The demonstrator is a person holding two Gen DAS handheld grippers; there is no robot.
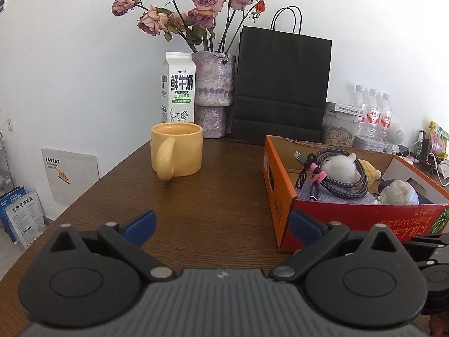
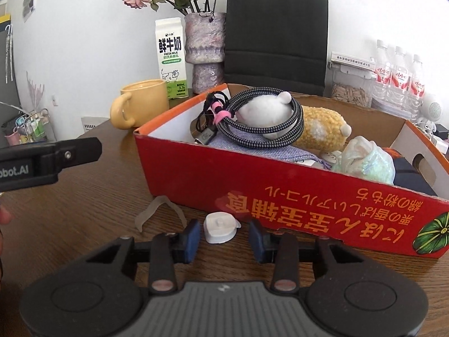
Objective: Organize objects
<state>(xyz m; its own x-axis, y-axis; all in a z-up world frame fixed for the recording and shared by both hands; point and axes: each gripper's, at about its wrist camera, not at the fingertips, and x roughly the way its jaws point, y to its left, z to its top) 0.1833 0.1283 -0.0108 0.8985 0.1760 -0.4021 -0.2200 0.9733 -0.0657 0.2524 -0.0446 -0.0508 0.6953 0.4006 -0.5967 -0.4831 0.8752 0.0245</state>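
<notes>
Left gripper [image 1: 221, 226] low and level, jaws spread wide, right gripper [image 2: 224, 238] level, jaws parted, nothing gripped

The black paper bag [image 2: 276, 32] loses its handles at the top edge of the right wrist view. The red cardboard box [image 2: 213, 168] hides the bag's base and the lower part of the plush toy [image 2: 317, 132]. A dark item [image 2: 409, 177] in the box's far right corner is too hidden to identify.
</notes>
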